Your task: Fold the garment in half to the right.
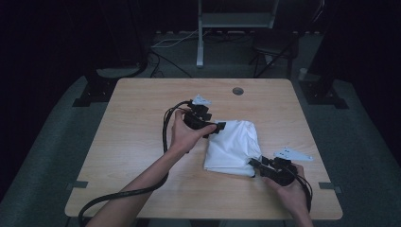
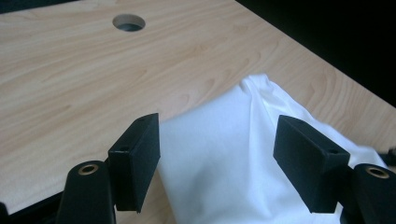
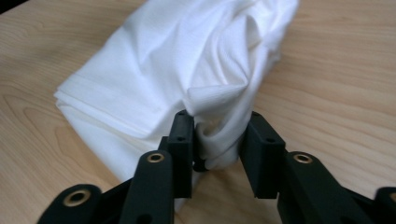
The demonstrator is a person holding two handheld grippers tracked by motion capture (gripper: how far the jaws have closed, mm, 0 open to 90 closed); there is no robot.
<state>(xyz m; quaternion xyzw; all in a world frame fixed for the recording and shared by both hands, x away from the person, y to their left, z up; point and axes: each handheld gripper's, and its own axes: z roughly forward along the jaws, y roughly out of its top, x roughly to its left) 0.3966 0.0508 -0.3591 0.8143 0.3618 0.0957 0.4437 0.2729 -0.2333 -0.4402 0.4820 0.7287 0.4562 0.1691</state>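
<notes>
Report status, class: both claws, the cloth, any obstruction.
Left claw open over folded white cloth. Right claw pinching bunched cloth corner, near edge. Wooden table around it bare; nothing in the way.

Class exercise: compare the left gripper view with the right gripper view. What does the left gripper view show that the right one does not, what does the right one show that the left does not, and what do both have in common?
Left gripper view alone: the round hole in the table, the table's far edge against the dark, and the left gripper with its jaws spread wide over the white cloth.

Right gripper view alone: the right gripper with a bunched fold of cloth pinched between its jaws, and the cloth's layered folded edge.

Both: the white cloth lying on the pale wooden table, seen past two black jaws.
</notes>
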